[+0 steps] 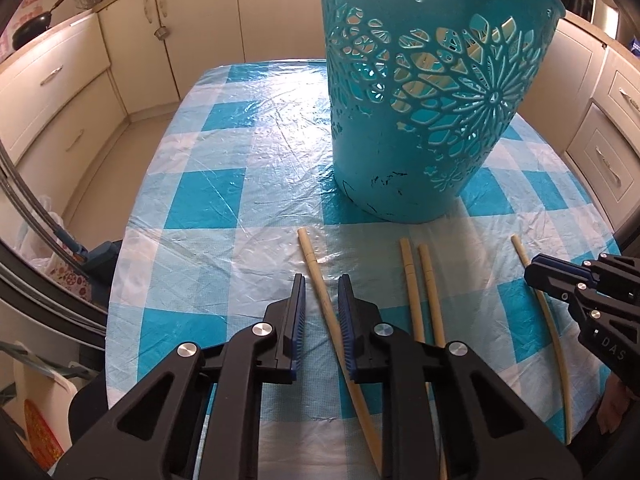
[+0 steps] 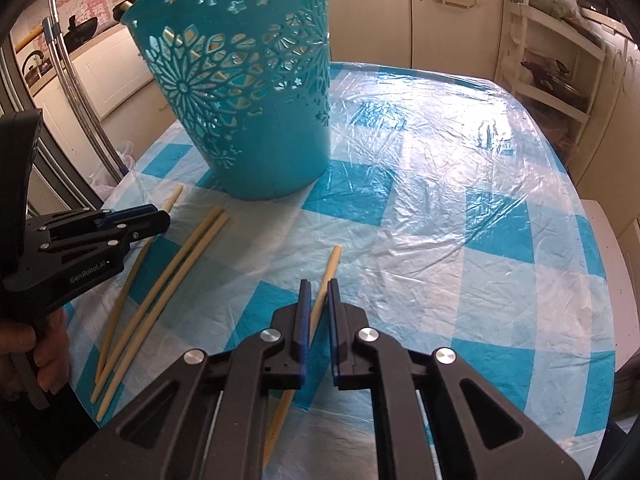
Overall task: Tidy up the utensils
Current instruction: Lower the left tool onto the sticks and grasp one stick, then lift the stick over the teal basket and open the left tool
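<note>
A teal cut-out basket (image 1: 424, 92) stands on the checked table, with pale sticks inside; it also shows in the right wrist view (image 2: 248, 88). Several bamboo chopsticks lie in front of it. My left gripper (image 1: 322, 292) is open, its jaws either side of the leftmost chopstick (image 1: 316, 268). A pair of chopsticks (image 1: 420, 280) lies to its right. My right gripper (image 2: 318, 296) is open, narrowly, straddling the rightmost chopstick (image 2: 330, 266). The left gripper also shows in the right wrist view (image 2: 160, 216), the right gripper in the left wrist view (image 1: 536, 272).
The table has a blue and white checked cloth (image 2: 440, 200) under clear plastic. Cream kitchen cabinets (image 1: 60, 92) surround it. A white shelf rack (image 2: 560, 68) stands at the right. A frying pan (image 1: 32, 26) sits on the counter at the left.
</note>
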Available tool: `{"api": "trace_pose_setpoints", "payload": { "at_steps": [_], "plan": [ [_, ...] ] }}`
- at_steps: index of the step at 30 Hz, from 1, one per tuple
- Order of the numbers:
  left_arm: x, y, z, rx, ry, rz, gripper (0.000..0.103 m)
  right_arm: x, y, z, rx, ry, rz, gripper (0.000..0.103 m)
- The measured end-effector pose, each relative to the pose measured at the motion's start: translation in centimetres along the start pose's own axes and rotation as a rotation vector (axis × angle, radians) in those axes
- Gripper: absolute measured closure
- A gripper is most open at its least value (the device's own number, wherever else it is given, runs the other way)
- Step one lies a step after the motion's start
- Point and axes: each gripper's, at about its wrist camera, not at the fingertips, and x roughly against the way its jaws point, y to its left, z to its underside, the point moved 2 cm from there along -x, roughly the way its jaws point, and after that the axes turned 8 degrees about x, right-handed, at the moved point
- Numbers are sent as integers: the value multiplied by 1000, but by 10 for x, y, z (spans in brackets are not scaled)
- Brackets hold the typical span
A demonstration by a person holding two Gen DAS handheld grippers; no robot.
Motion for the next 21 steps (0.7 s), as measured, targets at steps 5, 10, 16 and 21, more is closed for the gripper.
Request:
{"api": "trace_pose_setpoints", "payload": {
  "at_steps": [5,10,16,21],
  "plan": [
    [0,-6,2,-12,-8,-12,80,1,2,2,13,-17,13,94],
    [1,-4,3,-17,-15,4,91,2,5,5,22,-44,26,95],
    [2,-5,4,-16,-5,27,98,2,5,7,18,-50,24,95],
    [4,-7,7,-16,0,43,98,2,5,7,14,-51,21,95]
  ]
}}
